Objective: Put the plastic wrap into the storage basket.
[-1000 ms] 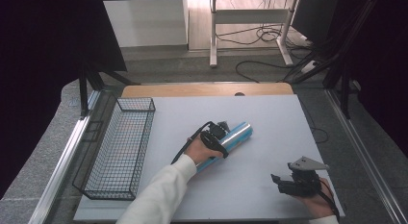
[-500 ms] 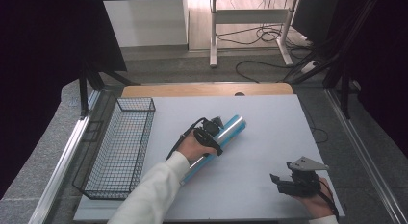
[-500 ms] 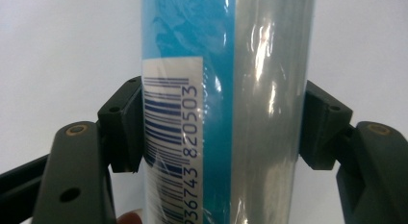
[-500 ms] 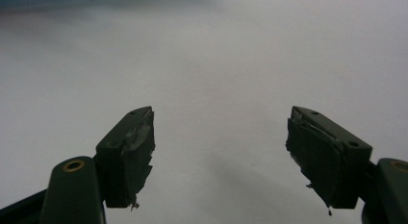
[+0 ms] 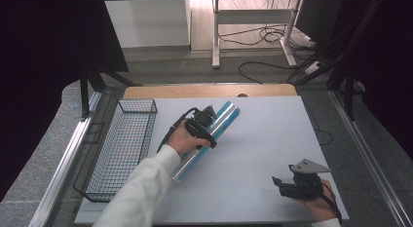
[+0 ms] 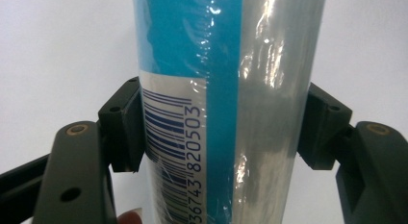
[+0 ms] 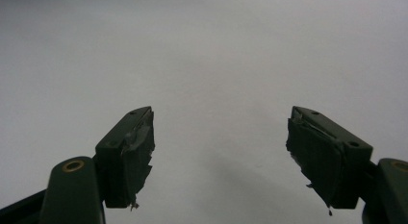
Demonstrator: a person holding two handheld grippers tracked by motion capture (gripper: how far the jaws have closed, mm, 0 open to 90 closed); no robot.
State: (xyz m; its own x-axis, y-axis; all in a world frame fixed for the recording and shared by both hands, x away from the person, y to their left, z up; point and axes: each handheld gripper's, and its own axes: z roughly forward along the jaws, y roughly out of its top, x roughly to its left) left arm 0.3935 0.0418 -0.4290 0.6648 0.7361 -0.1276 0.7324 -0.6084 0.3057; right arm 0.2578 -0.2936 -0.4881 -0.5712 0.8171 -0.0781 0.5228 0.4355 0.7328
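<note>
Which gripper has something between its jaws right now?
The left gripper: its jaws press both sides of the blue-and-clear wrapped roll lying on the white table. The right gripper is open, with bare table between its jaws.

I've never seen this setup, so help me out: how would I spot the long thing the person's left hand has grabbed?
Start at the white table and its black wire basket on the left. Just right of the basket lies a long tube, running diagonally, with the left gripper clamped across it. It is shiny blue and silver with a barcode label.
</note>
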